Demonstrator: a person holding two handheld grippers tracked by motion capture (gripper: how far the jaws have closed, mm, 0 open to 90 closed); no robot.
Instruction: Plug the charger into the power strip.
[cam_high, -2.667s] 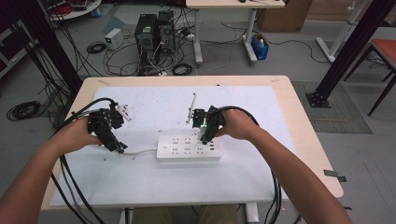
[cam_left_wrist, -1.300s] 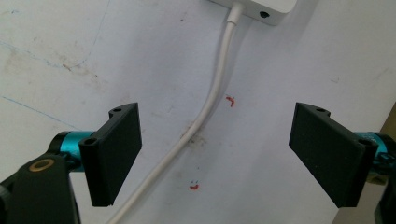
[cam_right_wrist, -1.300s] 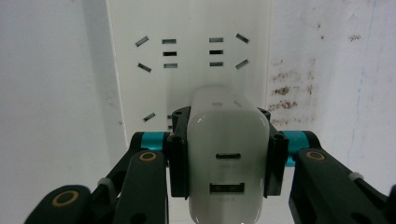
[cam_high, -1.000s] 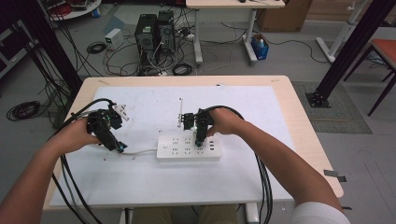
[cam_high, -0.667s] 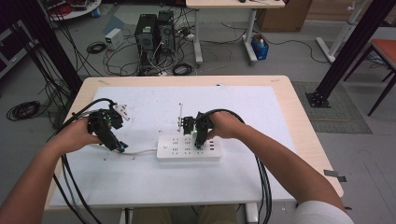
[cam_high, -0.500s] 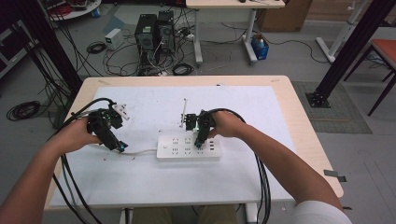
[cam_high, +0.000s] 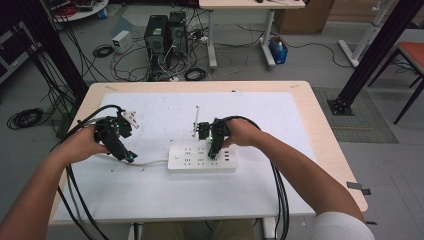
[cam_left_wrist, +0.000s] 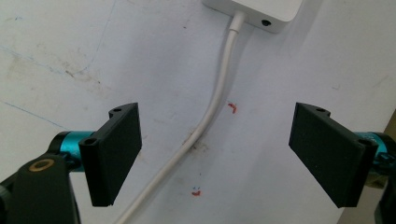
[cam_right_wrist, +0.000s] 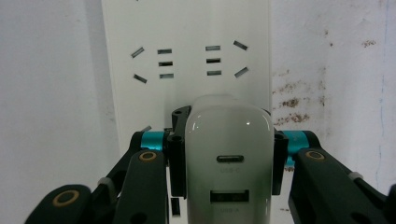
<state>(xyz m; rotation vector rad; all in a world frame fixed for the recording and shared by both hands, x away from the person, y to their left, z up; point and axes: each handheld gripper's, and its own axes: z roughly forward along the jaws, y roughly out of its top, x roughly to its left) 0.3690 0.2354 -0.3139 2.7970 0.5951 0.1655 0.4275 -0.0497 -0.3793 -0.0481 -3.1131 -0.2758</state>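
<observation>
A white power strip (cam_high: 202, 158) lies on the white mat, its cord (cam_high: 150, 162) running off to the left. My right gripper (cam_high: 214, 154) points down over the strip's right half. In the right gripper view it (cam_right_wrist: 226, 135) is shut on a white USB charger (cam_right_wrist: 229, 158), held just over the strip's sockets (cam_right_wrist: 187, 60); whether its prongs touch I cannot tell. My left gripper (cam_high: 129, 155) hovers left of the strip. In the left gripper view it (cam_left_wrist: 219, 158) stands open, with the cord (cam_left_wrist: 210, 112) passing on the mat between its jaws and the strip's end (cam_left_wrist: 254, 11) beyond.
A small white plug (cam_high: 131, 119) lies behind the left hand, and a thin white stick (cam_high: 196, 121) stands behind the right gripper. The mat (cam_high: 270, 115) covers most of the wooden table (cam_high: 320, 135). Black cables trail from both grippers toward the near edge.
My right gripper, with the charger in it, shifted left from the strip's right end and now sits over its right half. The left gripper has stayed where it was.
</observation>
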